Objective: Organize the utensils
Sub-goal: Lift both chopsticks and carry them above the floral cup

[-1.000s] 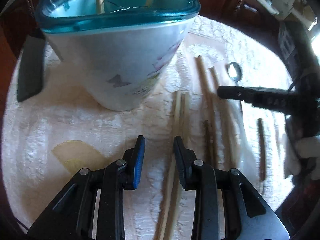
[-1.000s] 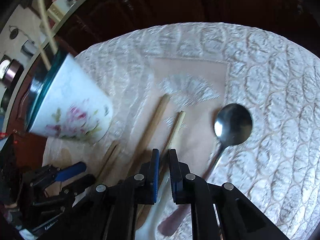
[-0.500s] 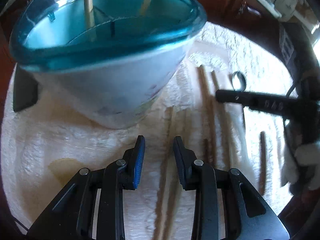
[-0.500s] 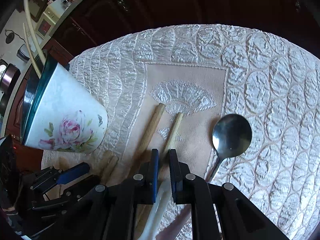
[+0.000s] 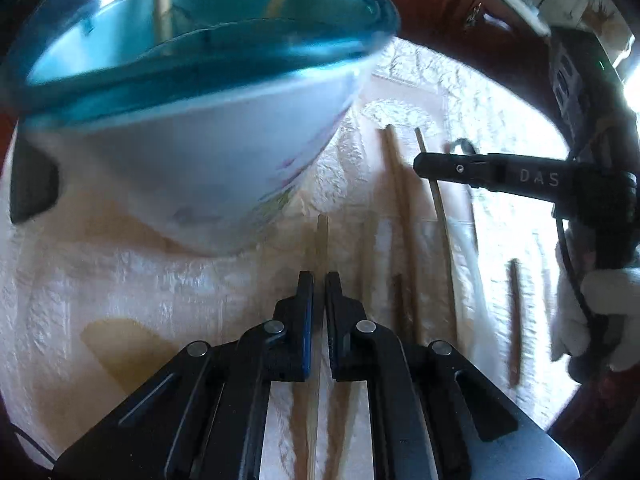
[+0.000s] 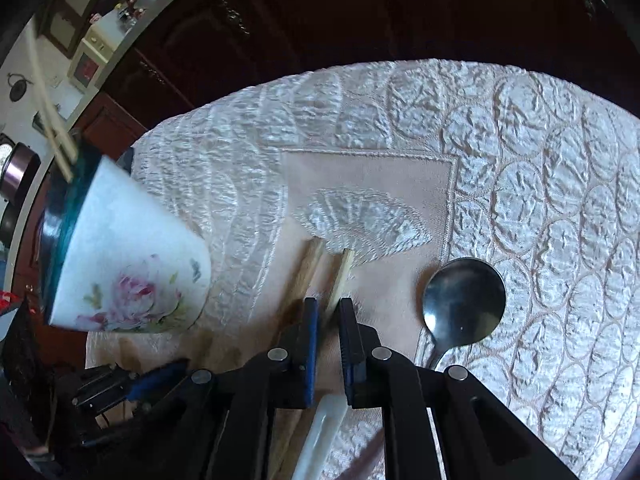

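Strong daylight is admitted from the right of the left wrist view, where the white cloth (image 5: 500, 120) is washed out to glare. The blue-rimmed cup (image 5: 192, 132) is smeared by motion blur in both views. Straight lines are bent by fisheye distortion, and the corners are lost to black. The dark cabinets (image 6: 320, 20) are left underexposed.

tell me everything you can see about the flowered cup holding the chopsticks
The cup is a tapered holder, wide at the top and narrow at the base, white and glossy like ceramic or plastic, with a pink flower and green leaves printed on its side. Its rim is translucent teal and the inside looks teal too. It stands on the quilted cream tablecloth, left of the loose utensils. Two pale chopsticks stand in it, sticking out above the rim. Neither gripper touches it.
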`<state>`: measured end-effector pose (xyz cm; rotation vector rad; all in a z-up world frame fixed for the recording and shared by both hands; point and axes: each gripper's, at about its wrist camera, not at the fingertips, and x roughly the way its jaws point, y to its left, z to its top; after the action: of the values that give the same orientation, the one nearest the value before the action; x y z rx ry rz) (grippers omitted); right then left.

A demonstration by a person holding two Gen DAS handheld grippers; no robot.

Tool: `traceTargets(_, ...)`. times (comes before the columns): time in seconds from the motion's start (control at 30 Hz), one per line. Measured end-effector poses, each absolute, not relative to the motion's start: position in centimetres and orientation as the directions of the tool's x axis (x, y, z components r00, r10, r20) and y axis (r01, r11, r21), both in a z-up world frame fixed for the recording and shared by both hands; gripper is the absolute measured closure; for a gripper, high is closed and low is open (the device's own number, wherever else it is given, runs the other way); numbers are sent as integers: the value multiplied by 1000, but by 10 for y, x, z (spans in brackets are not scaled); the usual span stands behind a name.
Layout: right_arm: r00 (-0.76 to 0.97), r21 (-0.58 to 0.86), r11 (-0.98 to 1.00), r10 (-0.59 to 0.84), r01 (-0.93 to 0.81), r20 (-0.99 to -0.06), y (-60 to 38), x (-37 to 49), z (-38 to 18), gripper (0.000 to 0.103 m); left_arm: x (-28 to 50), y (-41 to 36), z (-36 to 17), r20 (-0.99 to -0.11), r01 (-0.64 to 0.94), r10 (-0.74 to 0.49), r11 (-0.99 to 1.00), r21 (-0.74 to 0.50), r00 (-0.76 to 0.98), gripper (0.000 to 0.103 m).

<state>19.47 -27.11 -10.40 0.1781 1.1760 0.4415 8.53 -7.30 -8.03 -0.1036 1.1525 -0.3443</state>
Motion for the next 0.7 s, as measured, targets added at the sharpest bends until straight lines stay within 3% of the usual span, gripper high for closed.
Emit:
traceTargets(0.23,403,405,861,504,-308,-764,-286,173,-39,96,56,-30,-31,-799,227,-441,897,-379,408,99)
traceTargets(0.7,511,407,792,607,-455,-609,-285,105,86,98,-10,26,91,-648,296,-476,879,-374,595,99)
